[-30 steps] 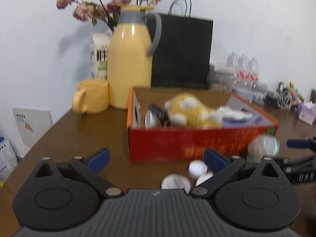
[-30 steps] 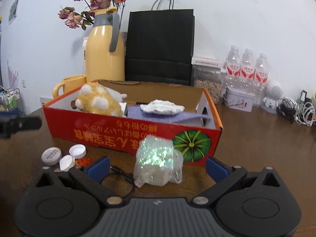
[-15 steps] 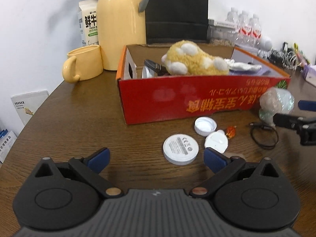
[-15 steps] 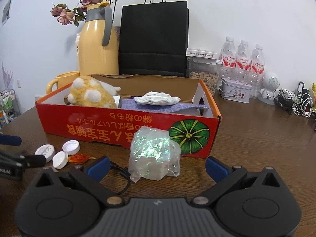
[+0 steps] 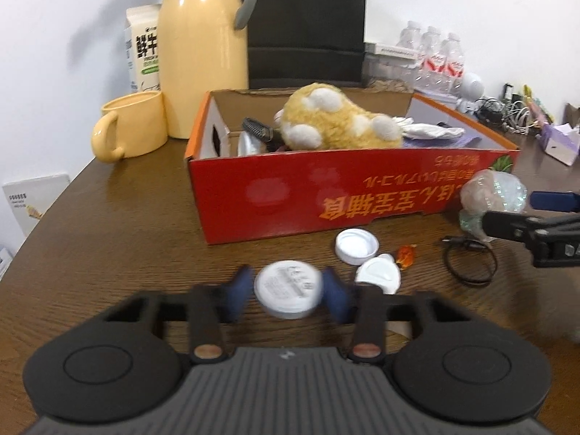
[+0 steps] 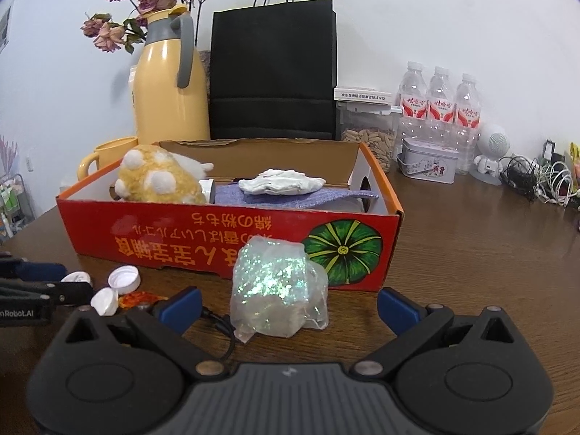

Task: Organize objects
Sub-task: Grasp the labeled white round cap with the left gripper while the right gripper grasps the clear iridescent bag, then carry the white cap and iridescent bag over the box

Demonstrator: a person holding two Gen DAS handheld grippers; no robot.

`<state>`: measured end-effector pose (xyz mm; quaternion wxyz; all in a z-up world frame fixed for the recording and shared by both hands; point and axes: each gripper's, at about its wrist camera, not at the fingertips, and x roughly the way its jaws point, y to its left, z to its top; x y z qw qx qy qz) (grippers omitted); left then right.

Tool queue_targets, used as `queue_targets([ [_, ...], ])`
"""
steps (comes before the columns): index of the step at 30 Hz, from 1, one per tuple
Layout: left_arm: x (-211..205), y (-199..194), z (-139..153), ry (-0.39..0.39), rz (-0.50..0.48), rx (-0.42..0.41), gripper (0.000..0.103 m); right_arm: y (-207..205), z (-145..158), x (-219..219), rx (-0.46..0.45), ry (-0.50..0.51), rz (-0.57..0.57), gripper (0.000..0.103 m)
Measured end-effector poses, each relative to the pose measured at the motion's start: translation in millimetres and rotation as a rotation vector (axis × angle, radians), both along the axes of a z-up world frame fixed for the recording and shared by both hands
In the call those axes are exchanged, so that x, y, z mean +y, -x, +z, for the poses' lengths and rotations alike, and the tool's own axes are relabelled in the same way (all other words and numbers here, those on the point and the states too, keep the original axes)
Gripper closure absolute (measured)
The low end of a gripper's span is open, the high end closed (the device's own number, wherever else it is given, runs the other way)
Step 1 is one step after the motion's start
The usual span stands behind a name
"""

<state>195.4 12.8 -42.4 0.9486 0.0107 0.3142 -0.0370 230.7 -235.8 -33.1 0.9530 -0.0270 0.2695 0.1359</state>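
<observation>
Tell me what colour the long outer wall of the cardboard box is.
Red, with orange lettering and a green pumpkin picture on the long outer wall of the cardboard box; clearest in the right wrist view.

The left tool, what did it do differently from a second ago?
The left tool came down toward the table and its jaws, wide apart before, are closing around the round white disc, which now sits between the blue pads. The right tool stayed open around the shiny wrapped bundle. The red box and the bottle caps did not move.
</observation>
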Motion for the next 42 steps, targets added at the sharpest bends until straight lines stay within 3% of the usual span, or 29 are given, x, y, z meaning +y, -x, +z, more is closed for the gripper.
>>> queue_targets([
  [2,-1,0,0,0.000,-0.006,0.000,0.062,-2,0,3,0.005,-0.004,0.003,0.003],
  [4,-2,0,0,0.000,-0.001,-0.001,0.062,-3,-1,7,0.004,0.011,0.003,0.015],
  [8,0,1,0,0.004,0.014,-0.003,0.062,-4,-4,15,0.020,0.041,0.016,0.056],
  [11,2,2,0,0.010,0.023,-0.007,0.062,-2,-2,12,0.009,0.023,0.018,0.064],
  [27,1,22,22,0.050,0.062,-0.126,0.062,23,22,5,-0.143,-0.025,0.047,0.065],
  [33,-14,25,50,0.093,0.042,-0.212,0.062,29,38,3,-0.194,-0.050,0.064,0.065],
  [42,-49,-14,101,0.110,0.024,-0.326,0.062,4,77,6,-0.275,-0.046,0.068,0.065],
])
